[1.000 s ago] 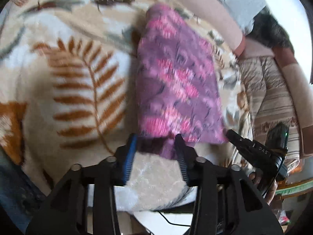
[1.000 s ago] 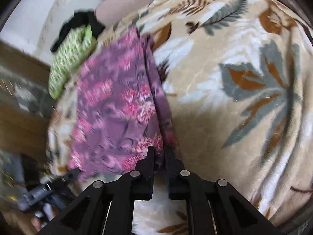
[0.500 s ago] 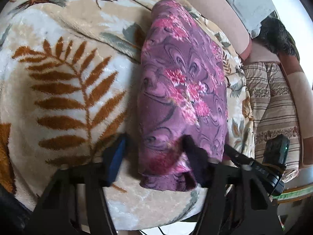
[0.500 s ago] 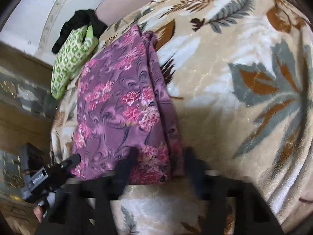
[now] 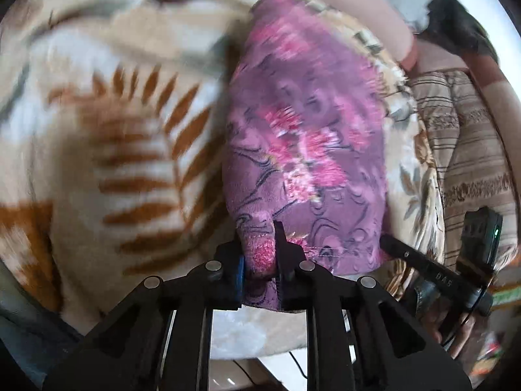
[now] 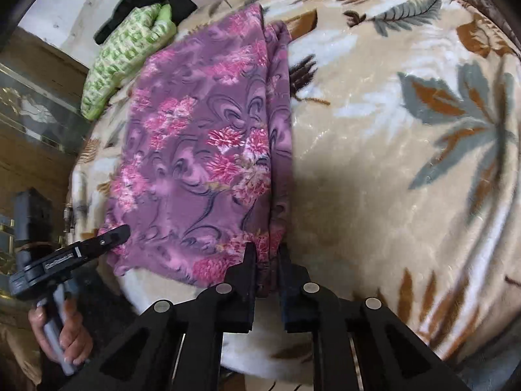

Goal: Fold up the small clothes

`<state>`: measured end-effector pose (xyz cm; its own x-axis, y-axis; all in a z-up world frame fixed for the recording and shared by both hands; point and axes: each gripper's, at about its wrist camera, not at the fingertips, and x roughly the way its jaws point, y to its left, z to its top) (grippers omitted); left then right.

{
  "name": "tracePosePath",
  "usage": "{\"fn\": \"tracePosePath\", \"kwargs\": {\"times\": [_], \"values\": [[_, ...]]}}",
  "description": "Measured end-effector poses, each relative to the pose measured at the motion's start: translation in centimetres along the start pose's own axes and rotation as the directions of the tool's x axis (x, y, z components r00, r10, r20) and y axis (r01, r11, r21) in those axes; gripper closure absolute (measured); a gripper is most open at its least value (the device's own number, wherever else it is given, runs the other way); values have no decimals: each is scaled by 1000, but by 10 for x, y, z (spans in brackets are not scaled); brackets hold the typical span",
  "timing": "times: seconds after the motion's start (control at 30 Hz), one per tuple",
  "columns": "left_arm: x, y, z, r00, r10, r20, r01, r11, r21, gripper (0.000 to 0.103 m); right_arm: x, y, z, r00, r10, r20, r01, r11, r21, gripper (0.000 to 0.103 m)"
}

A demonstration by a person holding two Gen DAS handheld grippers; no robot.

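Purple flowered garment (image 6: 202, 150), folded lengthwise into 1 long strip, lying on a leaf-patterned blanket (image 6: 407, 130) and running straight ahead of both sets of jaws. Left gripper (image 5: 259, 254): jaws have just been closing and now pinch a bunched corner of the near hem. Right gripper (image 6: 267, 257): jaws have also just been closing and now clench the stacked layers at the other near corner, along the folded edge. The cloth appears thin, soft and light; it will likely sag between the 2 grips and drape rather than hold shape. Corners of the near hem are judged the best holds, with all layers caught together, since a single layer could slip free. A green patterned cloth (image 6: 127, 55) lies well beyond the jaws.
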<state>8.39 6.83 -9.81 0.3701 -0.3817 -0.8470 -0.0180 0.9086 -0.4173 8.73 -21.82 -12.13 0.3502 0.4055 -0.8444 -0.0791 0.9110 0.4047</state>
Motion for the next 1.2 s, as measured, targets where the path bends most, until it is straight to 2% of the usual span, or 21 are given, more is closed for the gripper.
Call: {"fn": "tracePosePath", "kwargs": {"times": [0.1,0.13,0.17,0.23,0.3,0.33,0.4,0.43,0.47,0.5,0.57,0.7,0.73,0.8,0.83,0.93,1.0,1.07,1.2], "values": [[4,-5,-5,998,57,4,-57,998,27,86,-9,3,-3,999,11,49,-11,1000,-11,92],[8,-3,-4,997,81,0,-81,996,23,77,-7,2,-5,999,13,43,-13,1000,-2,92],[8,-2,-4,996,93,3,-93,996,14,72,-5,1,-6,999,17,37,-17,1000,7,92],[4,-1,-4,997,78,13,-78,997,-4,71,-8,0,-5,998,29,47,-30,999,33,91],[3,0,-4,998,66,14,-66,998,-13,65,-21,-4,-7,995,20,93,-23,999,39,87],[2,1,-5,998,57,12,-57,998,-19,64,-28,-8,-9,993,-3,119,-2,999,44,84],[2,1,-5,999,50,9,-50,998,-24,64,-33,-16,-8,991,-5,133,-4,997,71,71],[0,-2,-5,999,52,13,-52,998,-23,64,-35,-21,-9,990,11,141,-24,995,95,59],[0,-4,-5,998,56,17,-56,998,-21,64,-37,-23,-10,989,26,148,-43,993,113,51],[-1,-5,-6,998,64,22,-64,998,-16,64,-36,-21,-9,989,36,146,-54,991,120,49],[0,-6,-8,996,81,22,-81,997,-5,63,-30,-23,-9,990,75,118,-90,987,130,37],[4,-9,-9,996,91,24,-91,996,2,58,-8,-16,-8,984,172,45,-176,976,127,37],[5,-9,-9,995,91,27,-92,996,1,58,-3,-13,-7,987,160,29,-162,980,117,38],[5,-12,-11,993,105,47,-106,994,10,58,3,-6,-8,997,73,24,-75,994,77,67],[5,-17,-12,989,135,65,-138,990,35,58,4,-3,-8,1000,11,23,-13,999,53,92],[-2,-34,-21,973,189,133,-203,973,110,60,-18,1,-10,995,13,103,-17,999,38,94],[6,-39,-23,960,243,138,-262,955,141,60,-13,1,-10,995,-43,91,41,999,19,95],[14,-36,-21,960,254,118,-268,954,135,60,5,-5,-11,998,-60,30,59,997,47,97],[10,-32,-21,956,259,134,-275,954,120,60,-10,-7,-12,994,-58,92,53,997,55,97]]}}
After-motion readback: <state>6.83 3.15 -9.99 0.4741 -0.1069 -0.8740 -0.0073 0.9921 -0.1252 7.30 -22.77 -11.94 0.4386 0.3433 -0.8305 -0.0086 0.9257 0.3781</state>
